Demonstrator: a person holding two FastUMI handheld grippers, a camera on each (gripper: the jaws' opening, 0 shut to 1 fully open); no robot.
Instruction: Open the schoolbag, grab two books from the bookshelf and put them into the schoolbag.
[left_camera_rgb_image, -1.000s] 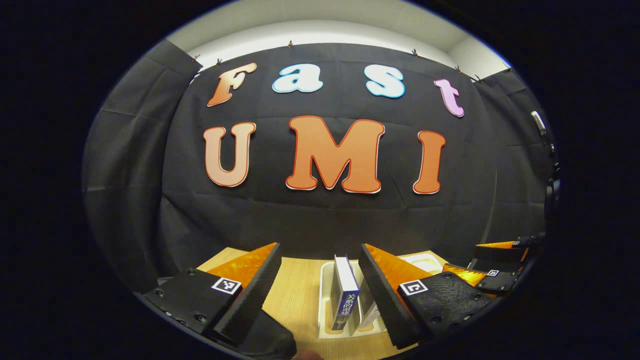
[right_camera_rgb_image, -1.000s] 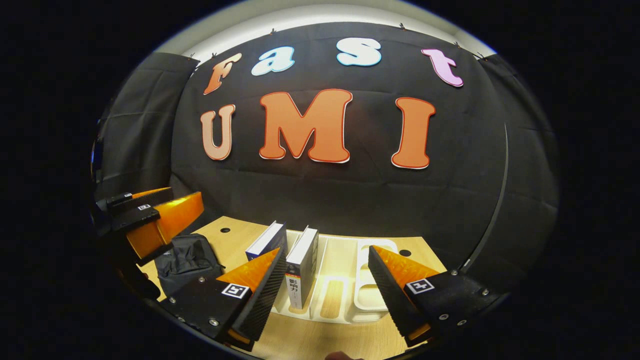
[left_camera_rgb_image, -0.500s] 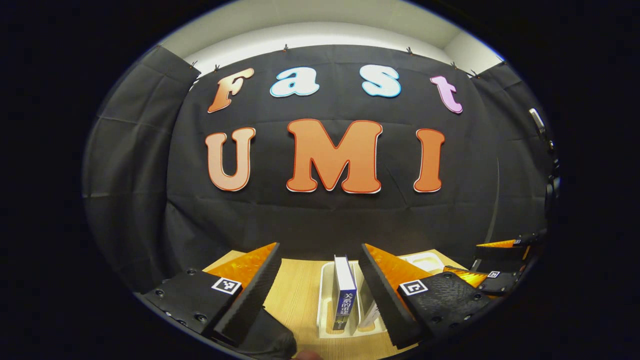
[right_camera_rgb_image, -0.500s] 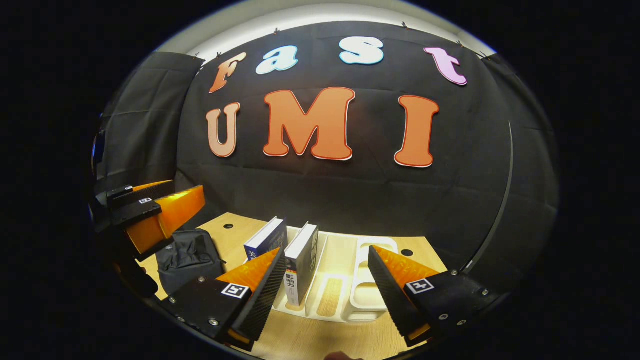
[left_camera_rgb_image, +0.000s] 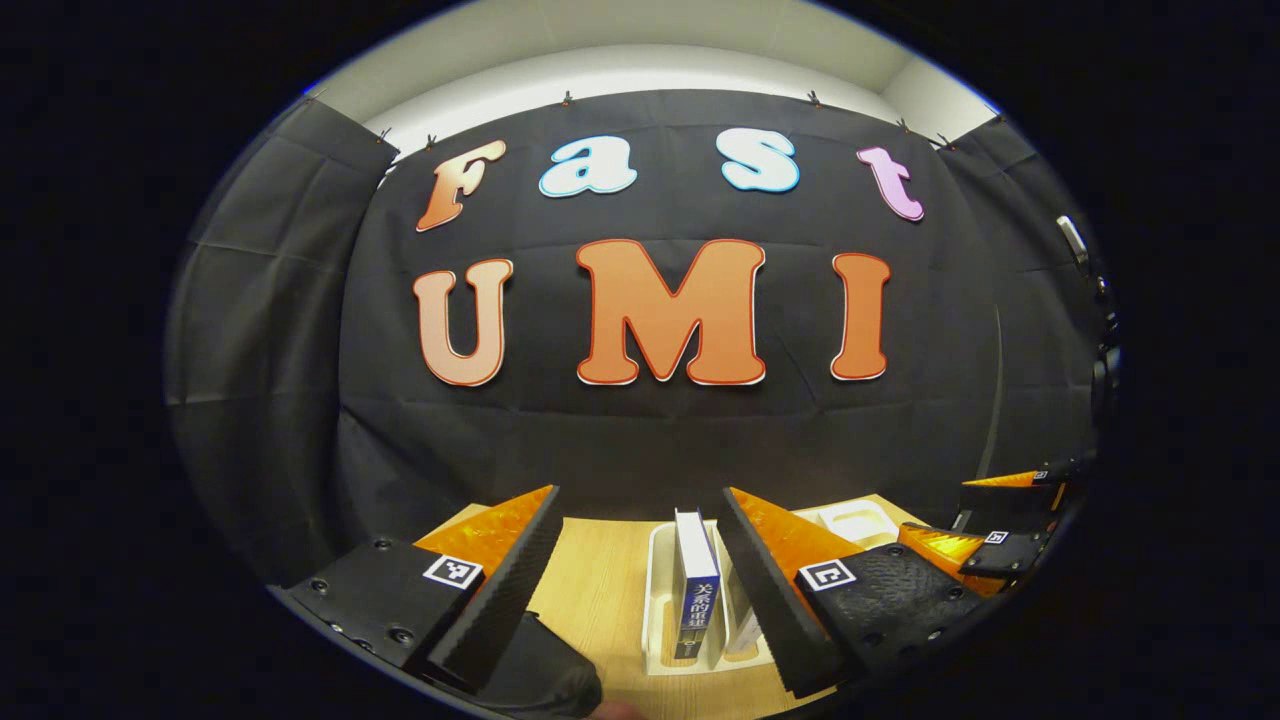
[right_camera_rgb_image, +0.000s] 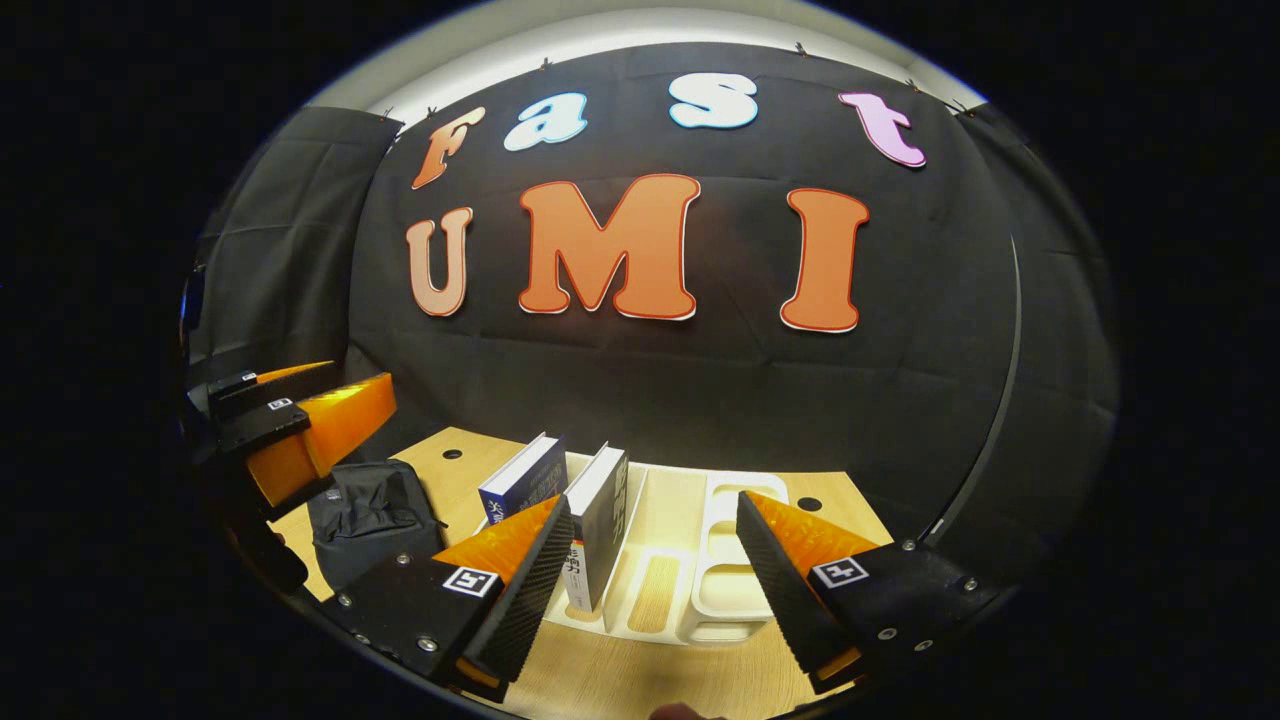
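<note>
Light wooden table (right_camera_rgb_image: 470, 470) against black cloth wall (right_camera_rgb_image: 700, 390), white ceiling (left_camera_rgb_image: 640, 40) above

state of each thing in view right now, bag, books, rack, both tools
schoolbag: closed, sitting on the table, untouched
blue book: standing in the rack, leaning
dark book: standing in the rack beside it, leaning
white rack: other slots empty
left tool: open, holding nothing
right tool: open, holding nothing

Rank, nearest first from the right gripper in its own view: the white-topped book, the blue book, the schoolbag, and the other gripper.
1. White-topped book, beside the right gripper's left finger.
2. Blue book, just left, behind.
3. Schoolbag, farther left on the table.
4. Left gripper, far left, above the schoolbag.
</note>
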